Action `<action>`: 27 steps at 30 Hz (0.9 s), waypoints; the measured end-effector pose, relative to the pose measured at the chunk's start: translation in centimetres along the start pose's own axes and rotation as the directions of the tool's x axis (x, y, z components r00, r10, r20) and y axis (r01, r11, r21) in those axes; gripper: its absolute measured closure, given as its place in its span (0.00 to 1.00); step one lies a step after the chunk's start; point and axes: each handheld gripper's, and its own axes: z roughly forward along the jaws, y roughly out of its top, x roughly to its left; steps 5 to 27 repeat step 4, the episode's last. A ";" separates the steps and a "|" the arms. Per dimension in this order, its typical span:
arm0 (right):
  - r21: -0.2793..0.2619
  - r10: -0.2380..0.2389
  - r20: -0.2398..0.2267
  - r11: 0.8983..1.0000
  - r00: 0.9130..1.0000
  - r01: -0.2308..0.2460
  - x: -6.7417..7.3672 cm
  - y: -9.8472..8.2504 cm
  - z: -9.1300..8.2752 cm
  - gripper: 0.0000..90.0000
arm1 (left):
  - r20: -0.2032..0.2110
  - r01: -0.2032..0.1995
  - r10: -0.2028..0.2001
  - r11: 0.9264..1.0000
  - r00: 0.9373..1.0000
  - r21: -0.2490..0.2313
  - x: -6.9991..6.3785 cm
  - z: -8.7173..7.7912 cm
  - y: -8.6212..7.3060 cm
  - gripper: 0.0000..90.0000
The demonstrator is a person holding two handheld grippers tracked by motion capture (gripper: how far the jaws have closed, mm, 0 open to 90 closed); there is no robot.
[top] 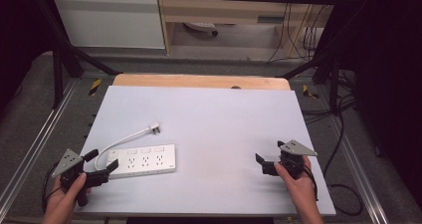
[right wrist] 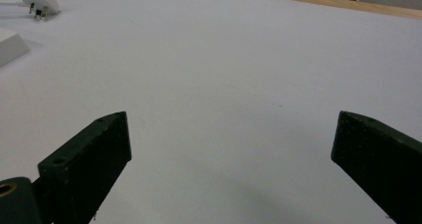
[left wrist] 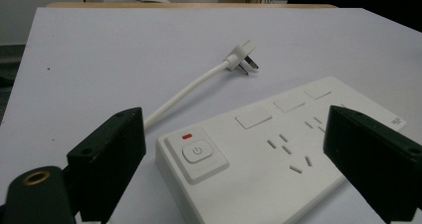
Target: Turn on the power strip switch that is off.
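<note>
Presently, the left gripper (top: pixel 102 167) is held low over the table (top: pixel 224 114), jaws spread wide and gripping nothing. Directly ahead of it, just beyond the jaw tips, lies the power strip (top: pixel 143 160), flat on the table and not touched by either jaw. In the left gripper view the power strip (left wrist: pixel 278 154) sits between the two open jaws, its near end closest to the camera.

Condition of the power strip: white, rectangular, low body with bevelled edges. At the end nearest the left gripper there is a square power button (left wrist: pixel 198 151) bearing a power symbol, with a small red indicator (left wrist: pixel 187 136) just beyond it. Farther along the top face run three blank rectangular panels in a row, and beside them groups of socket slots. A small dark mark shows at the far corner; it cannot be read.

A white cable (left wrist: pixel 184 92) leaves the near end of the strip and curves away from the left gripper to a white plug (left wrist: pixel 244 55), which lies on its side with metal prongs exposed, beyond the strip.

The right gripper (top: pixel 271 159) is well apart from the strip, jaws likewise spread, over bare table. In the right gripper view the plug (right wrist: pixel 40 2) lies far ahead to the left.
</note>
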 end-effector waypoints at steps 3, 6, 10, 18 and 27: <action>0.016 0.000 0.008 1.000 1.000 0.000 -0.1 -0.1 0.1 0.03 | 0.006 -0.017 0.017 1.000 1.000 0.014 -0.2 0.1 0.0 0.11; 0.022 -0.003 0.013 1.000 1.000 0.003 -0.1 -0.2 0.2 0.03 | 0.013 -0.017 0.017 1.000 1.000 0.012 -0.3 0.1 0.0 0.11; 0.022 -0.003 0.013 1.000 1.000 0.003 -0.1 -0.2 0.2 0.03 | 0.013 -0.017 0.017 1.000 1.000 0.012 -0.3 0.1 0.0 0.11; 0.022 -0.003 0.013 1.000 1.000 0.003 -0.1 -0.2 0.2 0.03 | 0.013 -0.017 0.017 1.000 1.000 0.012 -0.3 0.1 0.0 0.11; 0.022 -0.003 0.013 1.000 1.000 0.003 -0.1 -0.2 0.2 0.03 | 0.013 -0.017 0.017 1.000 1.000 0.012 -0.3 0.1 0.0 0.11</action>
